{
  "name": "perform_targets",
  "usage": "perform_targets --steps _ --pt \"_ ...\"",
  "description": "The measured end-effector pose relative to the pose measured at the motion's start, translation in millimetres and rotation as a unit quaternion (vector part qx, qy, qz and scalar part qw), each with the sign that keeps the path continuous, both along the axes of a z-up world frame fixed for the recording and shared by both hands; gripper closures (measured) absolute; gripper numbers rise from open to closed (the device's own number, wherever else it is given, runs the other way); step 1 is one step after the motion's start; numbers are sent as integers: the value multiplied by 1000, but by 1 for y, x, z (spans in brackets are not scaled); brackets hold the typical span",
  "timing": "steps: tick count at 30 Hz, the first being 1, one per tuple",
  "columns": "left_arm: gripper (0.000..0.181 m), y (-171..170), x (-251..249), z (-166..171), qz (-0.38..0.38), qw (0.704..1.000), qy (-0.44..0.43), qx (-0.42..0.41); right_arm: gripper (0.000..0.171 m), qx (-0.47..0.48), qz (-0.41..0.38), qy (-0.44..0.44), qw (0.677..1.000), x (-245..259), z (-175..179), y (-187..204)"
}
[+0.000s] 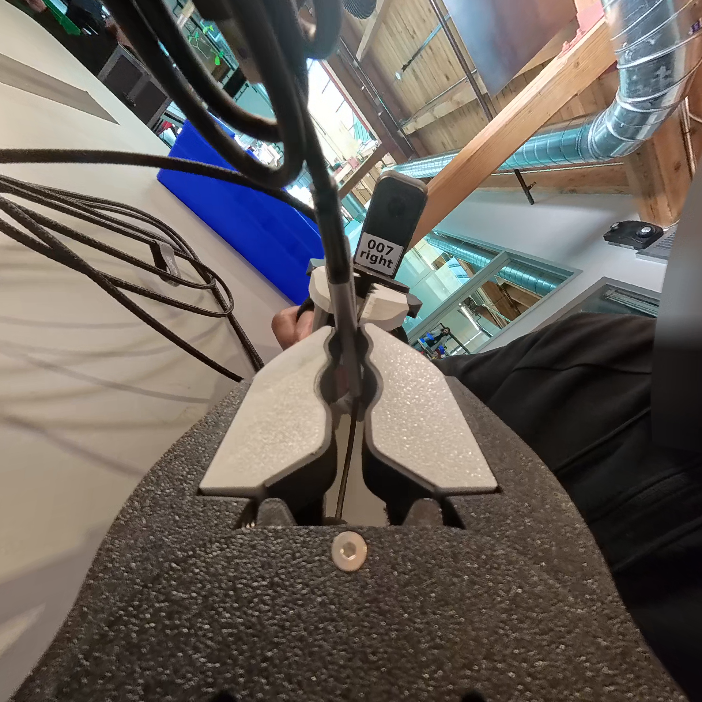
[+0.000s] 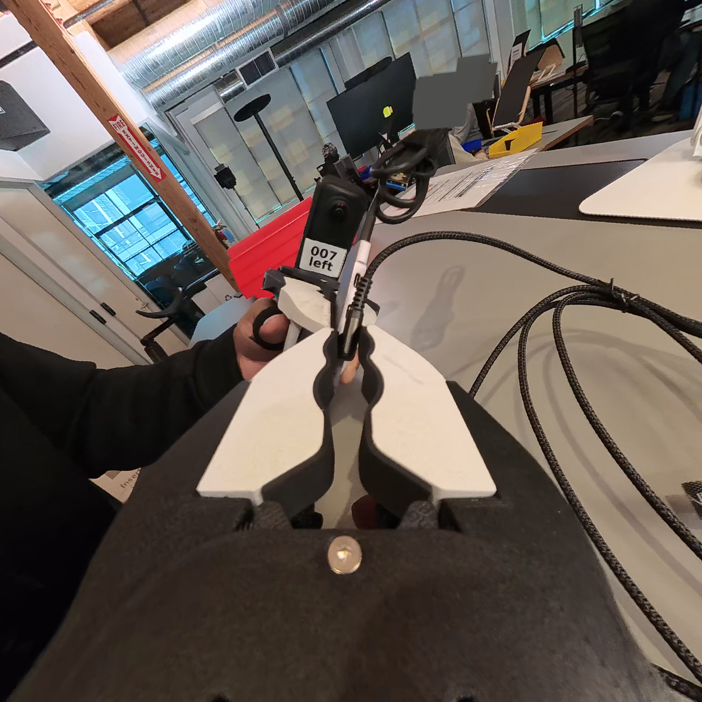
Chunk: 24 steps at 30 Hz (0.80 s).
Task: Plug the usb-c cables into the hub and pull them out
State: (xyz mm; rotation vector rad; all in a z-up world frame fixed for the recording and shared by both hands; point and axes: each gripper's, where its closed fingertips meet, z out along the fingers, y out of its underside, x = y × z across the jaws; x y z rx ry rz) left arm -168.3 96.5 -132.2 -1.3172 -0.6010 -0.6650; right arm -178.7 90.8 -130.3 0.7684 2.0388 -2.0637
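Note:
My left gripper (image 1: pixel 345 336) is shut on the thin silver hub (image 1: pixel 342 307), held edge-on above the table. The hub's own black cable (image 1: pixel 326 212) rises from its top. In the right wrist view the hub (image 2: pixel 353 277) stands upright in the left gripper (image 2: pixel 323 307). My right gripper (image 2: pixel 347 338) is shut on a dark usb-c plug (image 2: pixel 351 323) pressed against the hub's side. Its braided cable (image 2: pixel 494 243) arcs away to the right. The plug's tip is hidden between the fingers, so I cannot tell if it is seated. The right gripper (image 1: pixel 364 304) faces me just behind the hub.
Loose black braided cables lie coiled on the pale table (image 1: pixel 76 380) at the left (image 1: pixel 114 262) and at the right (image 2: pixel 562 361). A blue bin (image 1: pixel 235 212) and a red bin (image 2: pixel 273 247) stand at the table's edges. A paper sheet (image 2: pixel 475 182) and a white pad (image 2: pixel 645 190) lie farther back. Only a small space, under 4 cm, lies between the two pairs of fingers.

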Motion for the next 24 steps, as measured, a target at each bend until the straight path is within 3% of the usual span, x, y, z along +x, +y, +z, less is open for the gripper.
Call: perform_targets --steps 7,13,21,24 --pt "171 2 -1 -3 5 1000 1 -12 156 43 -13 39 998 -2 -2 3" --pt "171 2 -3 -5 13 1000 0 -21 138 99 -21 109 989 1 -5 0" --pt "171 3 -11 -14 44 997 6 -58 117 249 -78 243 934 -3 -25 -3" --pt "172 3 -12 -16 50 997 3 -65 118 278 -110 265 917 -8 -29 -2"
